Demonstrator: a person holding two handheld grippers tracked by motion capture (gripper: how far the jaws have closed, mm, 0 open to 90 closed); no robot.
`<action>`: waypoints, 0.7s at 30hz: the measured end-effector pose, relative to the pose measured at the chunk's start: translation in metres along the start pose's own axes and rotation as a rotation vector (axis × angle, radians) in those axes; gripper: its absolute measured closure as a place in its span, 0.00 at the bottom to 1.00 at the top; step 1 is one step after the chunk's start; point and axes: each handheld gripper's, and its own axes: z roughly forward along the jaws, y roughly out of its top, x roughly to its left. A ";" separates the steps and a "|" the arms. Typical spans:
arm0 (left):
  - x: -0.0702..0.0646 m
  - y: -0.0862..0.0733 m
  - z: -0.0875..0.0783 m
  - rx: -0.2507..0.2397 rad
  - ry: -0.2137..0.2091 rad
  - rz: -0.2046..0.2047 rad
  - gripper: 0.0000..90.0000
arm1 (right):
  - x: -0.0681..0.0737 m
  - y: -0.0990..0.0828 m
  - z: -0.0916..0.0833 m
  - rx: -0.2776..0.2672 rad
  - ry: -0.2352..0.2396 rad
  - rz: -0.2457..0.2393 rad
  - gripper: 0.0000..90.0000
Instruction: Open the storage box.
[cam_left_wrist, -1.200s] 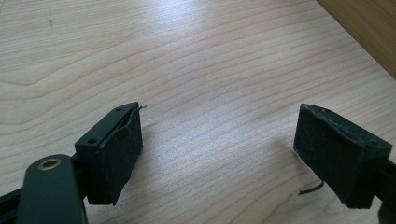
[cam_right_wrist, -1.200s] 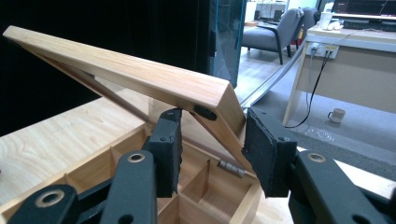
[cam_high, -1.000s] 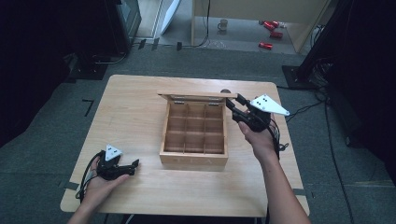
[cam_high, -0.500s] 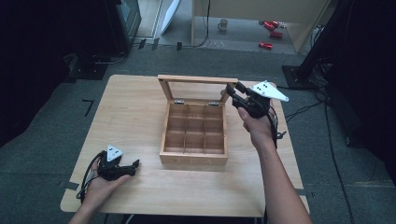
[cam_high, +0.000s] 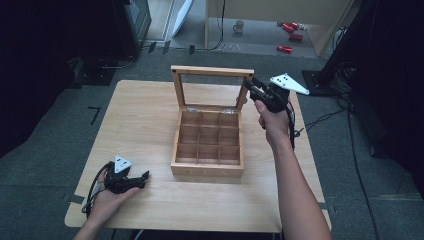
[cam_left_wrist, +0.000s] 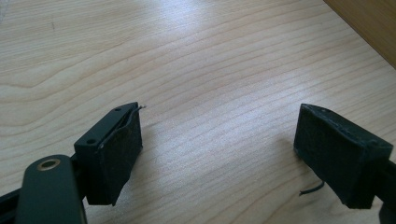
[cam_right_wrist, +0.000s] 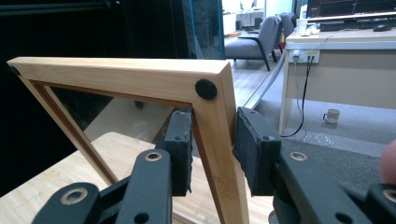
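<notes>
Pale wooden table (cam_high: 145, 125) carries a light-wood compartmented box (cam_high: 207, 145) at centre. Its glass-paned hinged lid (cam_right_wrist: 140, 79) stands upright; the right gripper (cam_right_wrist: 212, 144) pinches the lid's side rail and its jaws have just been closing. Judged step: finishing the opening. Next: ease the lid back, release. Left gripper (cam_left_wrist: 219, 154) rests spread, empty, near the box's front-left. Hinges are hard to make out.

The box (cam_high: 207, 145) sits mid-bench (cam_high: 145, 115), with its lid (cam_high: 212, 72) standing upright off the far edge. The right gripper (cam_high: 252, 87) is at the lid's right upper corner, and the frame's side rail runs between its jaws. The left gripper (cam_high: 142, 176) rests on the bench at the near left corner, well apart from the box, which lies ahead and right of its jaws. Just bare bench between those.
</notes>
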 end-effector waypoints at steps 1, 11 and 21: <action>0.000 0.000 0.000 0.000 0.000 0.000 0.17 | -0.001 0.001 0.002 -0.001 -0.002 0.002 0.77; 0.000 0.000 0.000 0.000 -0.001 0.000 0.17 | -0.017 0.010 0.022 -0.014 0.007 0.024 0.83; 0.000 0.000 0.000 0.001 -0.005 0.001 0.17 | -0.009 0.016 0.052 0.047 -0.016 -0.032 0.81</action>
